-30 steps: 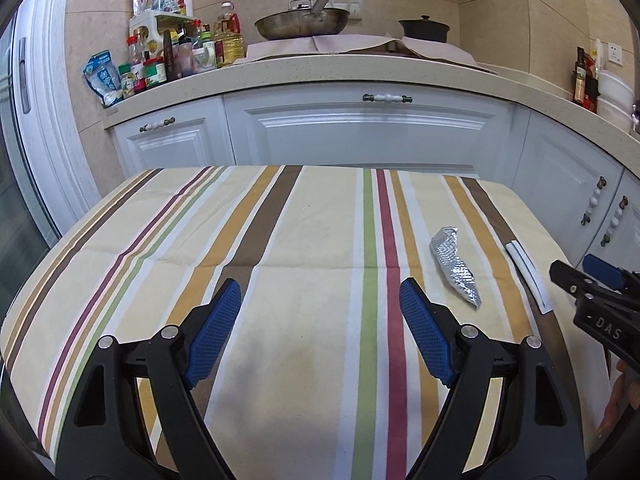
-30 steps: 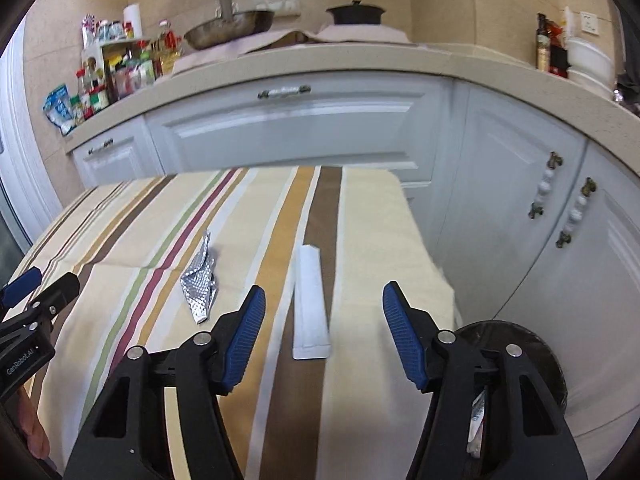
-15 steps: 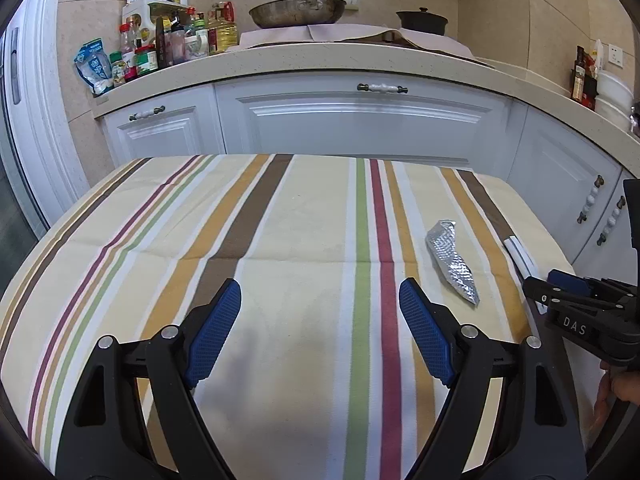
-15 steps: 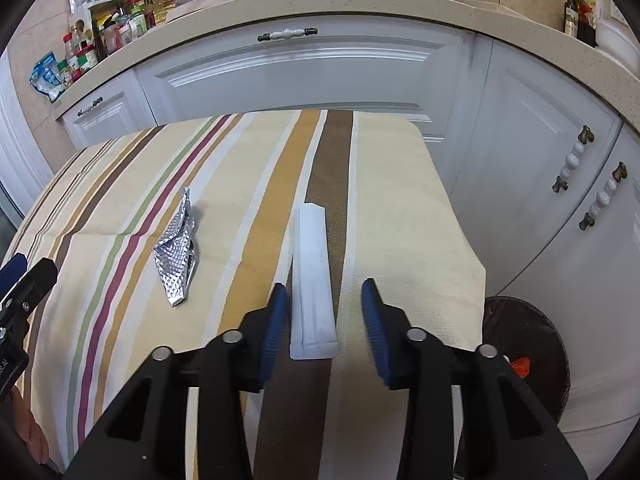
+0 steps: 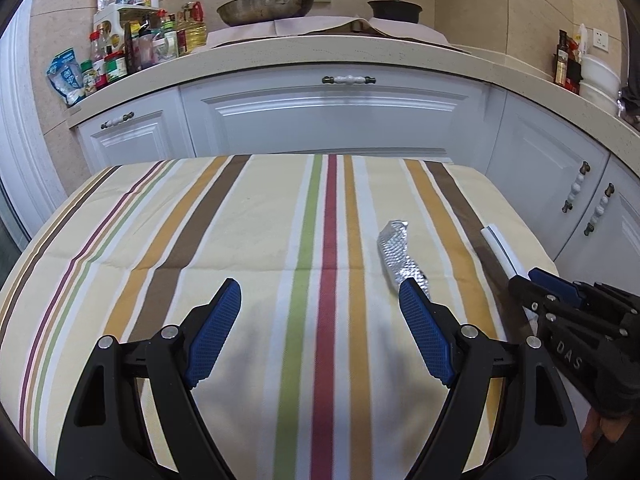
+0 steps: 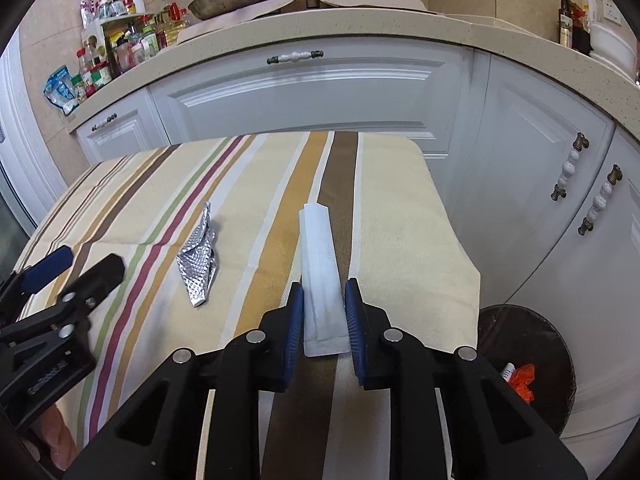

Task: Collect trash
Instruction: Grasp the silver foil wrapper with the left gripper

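Note:
A long white wrapper [image 6: 322,276] lies on the brown stripe of the striped tablecloth [image 6: 400,240]. My right gripper [image 6: 323,300] has its blue pads pressed on both sides of the wrapper's near end. The wrapper also shows in the left wrist view [image 5: 502,250] at the table's right edge, next to the right gripper [image 5: 540,284]. A crumpled silver foil wrapper [image 6: 198,260] lies to the left of it; it also shows in the left wrist view [image 5: 400,256]. My left gripper [image 5: 320,316] is open and empty over the cloth, its right pad just in front of the foil.
A dark round trash bin [image 6: 528,368] with some trash inside stands on the floor right of the table. White cabinets [image 5: 332,116] and a counter with bottles [image 5: 132,48], a pan [image 5: 266,6] and a pot stand behind the table.
My right gripper has moved forward and closed from wide open onto the white wrapper. My left gripper has shifted right toward the foil and stays open.

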Available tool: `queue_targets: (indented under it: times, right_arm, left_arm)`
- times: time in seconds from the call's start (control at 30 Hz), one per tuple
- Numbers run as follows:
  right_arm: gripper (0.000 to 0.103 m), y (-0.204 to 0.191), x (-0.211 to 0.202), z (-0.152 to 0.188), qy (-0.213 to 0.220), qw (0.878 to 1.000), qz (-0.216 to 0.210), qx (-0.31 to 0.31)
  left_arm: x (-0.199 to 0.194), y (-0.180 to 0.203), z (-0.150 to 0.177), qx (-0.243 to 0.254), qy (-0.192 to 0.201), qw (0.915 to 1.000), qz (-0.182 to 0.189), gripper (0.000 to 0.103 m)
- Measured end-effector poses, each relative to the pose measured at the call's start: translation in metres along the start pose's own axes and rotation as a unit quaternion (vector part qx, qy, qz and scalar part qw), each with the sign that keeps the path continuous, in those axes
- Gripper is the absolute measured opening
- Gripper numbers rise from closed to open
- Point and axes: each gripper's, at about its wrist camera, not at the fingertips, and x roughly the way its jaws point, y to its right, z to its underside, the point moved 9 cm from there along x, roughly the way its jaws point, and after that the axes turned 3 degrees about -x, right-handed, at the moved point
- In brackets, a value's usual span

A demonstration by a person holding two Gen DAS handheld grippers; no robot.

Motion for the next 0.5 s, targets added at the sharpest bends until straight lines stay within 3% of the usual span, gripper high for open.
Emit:
queue_targets:
  times: [0.33,0.5]
  right_arm:
    - [0.023,0.014,-0.009,-0.008,0.026,1.000,-0.008,0.014]
    - [0.023,0.020,-0.009,-0.009,0.030,0.999,-0.014,0.019]
  left_arm:
    - [0.032,0.030,0.001,0.018,-0.046,0.9988,0.005,0.079]
    - [0.047,0.041,0.008,0.032,-0.071,0.9969,0.008,0.063]
